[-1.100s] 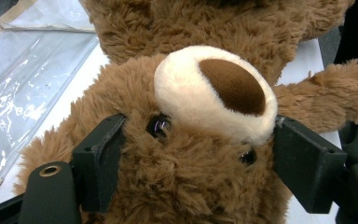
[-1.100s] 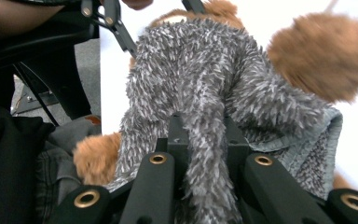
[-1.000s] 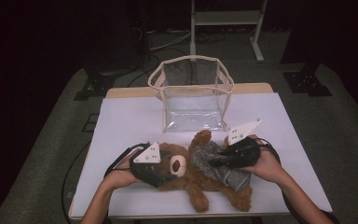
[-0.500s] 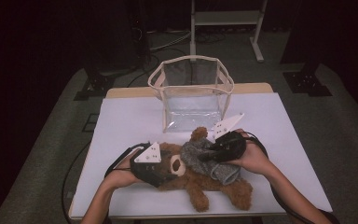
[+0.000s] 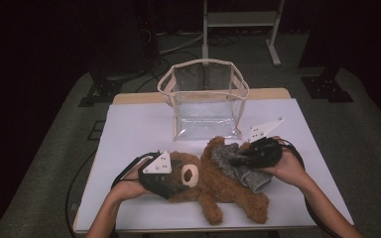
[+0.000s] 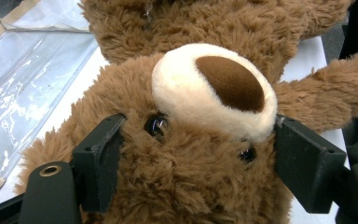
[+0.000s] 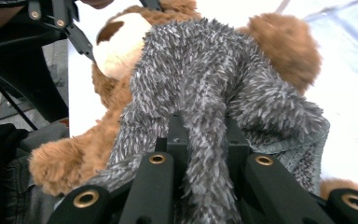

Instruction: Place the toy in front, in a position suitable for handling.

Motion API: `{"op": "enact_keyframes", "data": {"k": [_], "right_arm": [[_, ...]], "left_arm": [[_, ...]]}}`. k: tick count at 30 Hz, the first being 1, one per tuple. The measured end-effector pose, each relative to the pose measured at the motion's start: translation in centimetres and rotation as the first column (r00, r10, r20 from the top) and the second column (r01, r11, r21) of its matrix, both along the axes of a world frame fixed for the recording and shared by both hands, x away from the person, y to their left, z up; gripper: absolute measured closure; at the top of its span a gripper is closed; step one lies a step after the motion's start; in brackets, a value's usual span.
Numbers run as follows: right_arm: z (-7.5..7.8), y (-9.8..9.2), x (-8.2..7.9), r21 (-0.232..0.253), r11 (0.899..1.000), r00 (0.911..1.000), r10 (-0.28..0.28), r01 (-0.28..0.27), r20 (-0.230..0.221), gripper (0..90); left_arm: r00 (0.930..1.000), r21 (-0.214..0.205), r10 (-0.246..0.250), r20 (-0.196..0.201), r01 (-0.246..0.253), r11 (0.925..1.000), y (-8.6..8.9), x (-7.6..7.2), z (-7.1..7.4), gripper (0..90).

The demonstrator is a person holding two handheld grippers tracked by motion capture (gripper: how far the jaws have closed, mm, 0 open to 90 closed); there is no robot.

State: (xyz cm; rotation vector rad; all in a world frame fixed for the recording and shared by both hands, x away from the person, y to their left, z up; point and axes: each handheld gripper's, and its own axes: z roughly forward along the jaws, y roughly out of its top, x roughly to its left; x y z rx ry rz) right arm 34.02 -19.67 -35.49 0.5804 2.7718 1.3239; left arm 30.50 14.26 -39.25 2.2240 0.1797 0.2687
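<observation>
Right gripper shifted over table.

Dim high view, room black around the lit white rectangular table; glare glints on the clear plastic bag; gripper views bright, edges slightly soft.

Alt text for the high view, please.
A brown teddy bear lies on a white table; the left gripper clamps its head while the right gripper pinches a grey fuzzy garment on its body. A clear bag stands open behind.
</observation>
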Motion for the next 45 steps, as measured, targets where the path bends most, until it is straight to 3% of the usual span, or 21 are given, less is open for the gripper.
{"op": "enact_keyframes", "data": {"k": [4, 6, 14, 19, 26, 29, 33, 37, 45], "right_arm": [[0.1, 0.9, 0.0, 0.005, 1.000, 0.9998, 0.010, -0.010, 0.016, 77.7], [0.3, 2.6, 0.2, 0.012, 0.999, 0.9989, 0.041, -0.041, 0.022, 77.7], [-0.4, 6.4, 0.5, -0.001, 0.996, 0.9956, 0.086, -0.086, 0.037, 77.3], [-0.1, 5.3, 0.0, 0.007, 0.998, 0.9968, 0.067, -0.068, 0.042, 77.4], [0.3, 2.6, -1.8, 0.023, 0.999, 0.9977, 0.038, -0.039, 0.057, 77.4], [0.5, 3.3, -1.7, 0.014, 0.999, 0.9964, 0.049, -0.050, 0.069, 77.4], [0.1, 5.9, -1.5, -0.009, 0.995, 0.9921, 0.100, -0.100, 0.076, 77.4], [-0.1, 6.3, -1.9, -0.031, 0.993, 0.9892, 0.120, -0.118, 0.084, 77.4], [-1.0, 1.5, -4.3, 0.000, 0.998, 0.9960, 0.064, -0.064, 0.063, 77.3]], "left_arm": [[1.0000, -0.002, 0.008, -0.003, -0.008, 1.0000, -0.1, 0.1, -0.1, 23.0], [1.0000, 0.003, 0.009, 0.002, -0.009, 1.0000, -0.2, 0.1, -0.1, 22.9], [0.9997, -0.005, 0.024, 0.000, -0.024, 0.9997, -0.1, 0.3, -0.2, 22.4], [0.9982, -0.040, 0.058, -0.010, -0.059, 0.9975, -0.1, 0.6, -0.2, 22.4], [0.9901, -0.067, 0.131, -0.052, -0.134, 0.9887, -0.5, 1.3, 0.0, 23.1], [0.9857, -0.069, 0.157, -0.061, -0.161, 0.9845, -0.9, 1.5, 0.0, 23.3], [0.9796, -0.071, 0.190, -0.065, -0.195, 0.9783, -0.8, 1.7, 0.1, 23.4], [0.9802, -0.081, 0.185, -0.070, -0.191, 0.9783, -0.6, 1.6, 0.0, 23.6], [0.9803, -0.074, 0.185, -0.069, -0.190, 0.9790, -0.7, 1.6, 0.2, 23.6]]}}
